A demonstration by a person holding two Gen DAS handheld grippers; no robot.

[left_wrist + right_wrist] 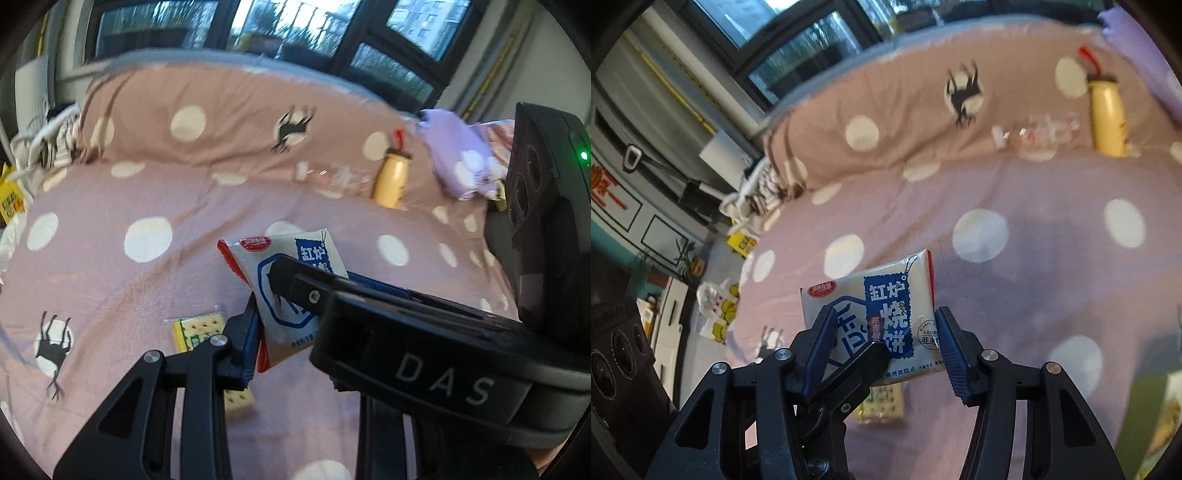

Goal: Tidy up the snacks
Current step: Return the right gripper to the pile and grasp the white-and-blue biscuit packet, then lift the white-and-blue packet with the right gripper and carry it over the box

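While both grippers meet above the pink dotted bed (155, 192), the white and blue snack packet (886, 314) hangs in the air between them, clear of the cover. The left gripper (267, 291) has its fingers clamped narrow on the packet's edge, and the right gripper (882, 343) holds the packet's two sides between its fingers. A cracker pack (197, 328) lies on the bed below, and a yellow bottle (391, 181) lies further back.
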